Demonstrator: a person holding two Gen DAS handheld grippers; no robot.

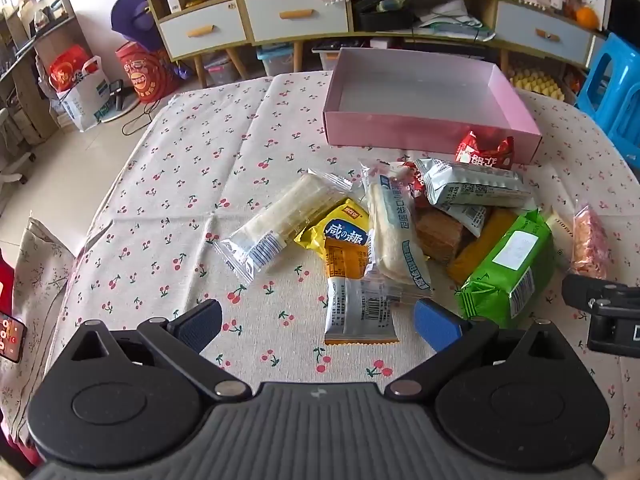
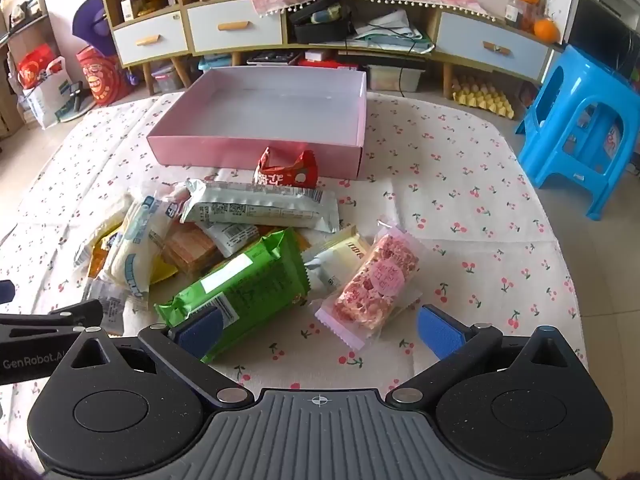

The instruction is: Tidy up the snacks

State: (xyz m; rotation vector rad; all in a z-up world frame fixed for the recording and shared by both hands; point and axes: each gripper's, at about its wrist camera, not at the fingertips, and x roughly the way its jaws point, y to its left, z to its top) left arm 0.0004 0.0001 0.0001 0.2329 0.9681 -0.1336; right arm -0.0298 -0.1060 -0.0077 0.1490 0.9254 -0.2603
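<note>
- table [image 1: 168, 184], cherry-print cloth, under both sets of fingers
- pink box [image 2: 224, 148] open-topped, nothing inside, well ahead of both, past the snack pile
- snack pile [image 1: 400, 220] between box and fingers, packets overlapping
- green packet [image 2: 240, 292] just ahead of right gripper [image 2: 320, 330], its near end by the left-hand finger; contact unclear
- pink rice bar [image 2: 372, 284] ahead, between the right fingers' line
- left gripper [image 1: 320, 326]: fingers spread wide, released; grey-orange packet [image 1: 358, 308] lies in the gap, untouched
- right gripper: fingers also spread wide, gripping nothing
</note>
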